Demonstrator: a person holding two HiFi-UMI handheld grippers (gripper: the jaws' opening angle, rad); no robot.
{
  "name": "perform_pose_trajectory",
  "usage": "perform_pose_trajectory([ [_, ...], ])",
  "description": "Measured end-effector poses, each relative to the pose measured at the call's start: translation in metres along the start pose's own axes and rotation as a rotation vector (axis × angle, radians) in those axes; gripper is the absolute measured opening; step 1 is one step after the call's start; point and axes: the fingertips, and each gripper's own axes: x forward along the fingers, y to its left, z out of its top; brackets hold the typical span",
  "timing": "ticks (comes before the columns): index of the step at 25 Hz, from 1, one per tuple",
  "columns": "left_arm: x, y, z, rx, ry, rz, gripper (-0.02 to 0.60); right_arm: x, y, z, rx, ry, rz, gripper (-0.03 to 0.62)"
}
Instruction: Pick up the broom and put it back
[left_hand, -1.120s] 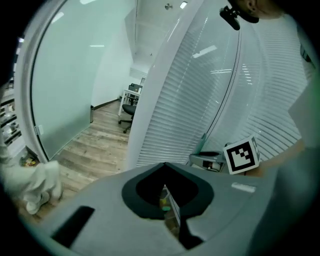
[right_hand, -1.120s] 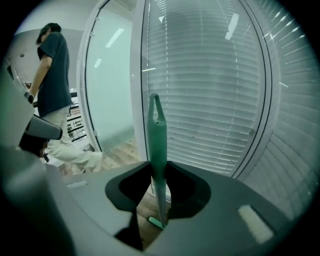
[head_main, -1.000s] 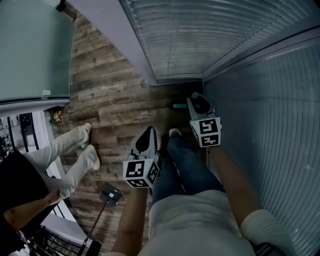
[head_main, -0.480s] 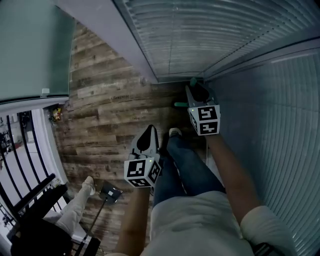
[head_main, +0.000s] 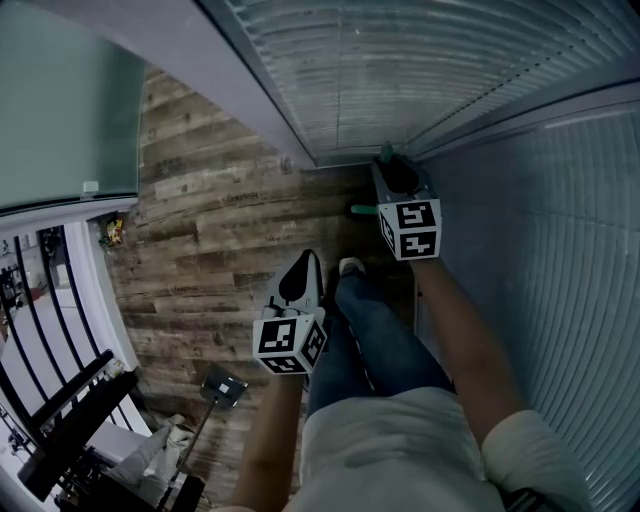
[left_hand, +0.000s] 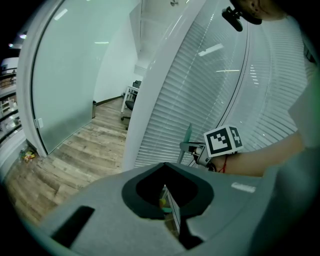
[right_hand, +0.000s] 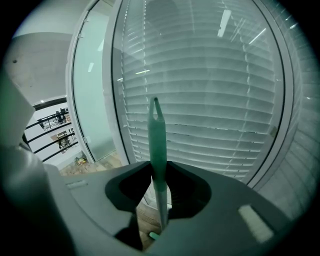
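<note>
The green broom handle (right_hand: 156, 150) stands upright between the jaws of my right gripper (right_hand: 160, 200), which is shut on it. In the head view that right gripper (head_main: 392, 172) is in the corner where the two blind-covered glass walls meet. The handle's top (head_main: 385, 153) pokes out just beyond it, and a green part of the broom (head_main: 362, 210) shows low by the floor. My left gripper (head_main: 300, 272) hangs over the wooden floor beside my leg, its jaws together with nothing in them. The left gripper view shows the right gripper (left_hand: 199, 149) holding the handle (left_hand: 188, 136).
Blind-covered glass walls (head_main: 400, 70) close off the corner ahead and to the right. A frosted glass panel (head_main: 60, 110) stands at the left. A grey flat head on a pole (head_main: 222, 387) lies on the wood floor (head_main: 220, 220) at lower left, near a black railing (head_main: 60, 400).
My right gripper has carried the broom a little further into the corner. The person in light trousers at the left has gone out of view. My left gripper has hardly moved.
</note>
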Motion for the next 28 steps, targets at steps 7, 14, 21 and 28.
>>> perform_pose_trajectory([
  [7,0.002,-0.010,-0.003,-0.009,0.009,-0.017,0.003,0.012,-0.007,0.006,0.001,0.004,-0.006,0.103],
  [14,0.003,-0.015,-0.008,-0.007,0.019,-0.033,0.003,0.023,-0.015,0.009,0.005,0.010,-0.017,0.103],
  [21,0.004,-0.011,-0.006,-0.014,0.018,-0.032,0.004,0.032,-0.017,0.009,0.004,0.016,-0.026,0.103],
  [28,0.003,-0.006,-0.004,-0.016,0.020,-0.027,0.003,0.039,-0.018,0.009,0.005,0.037,-0.032,0.101],
])
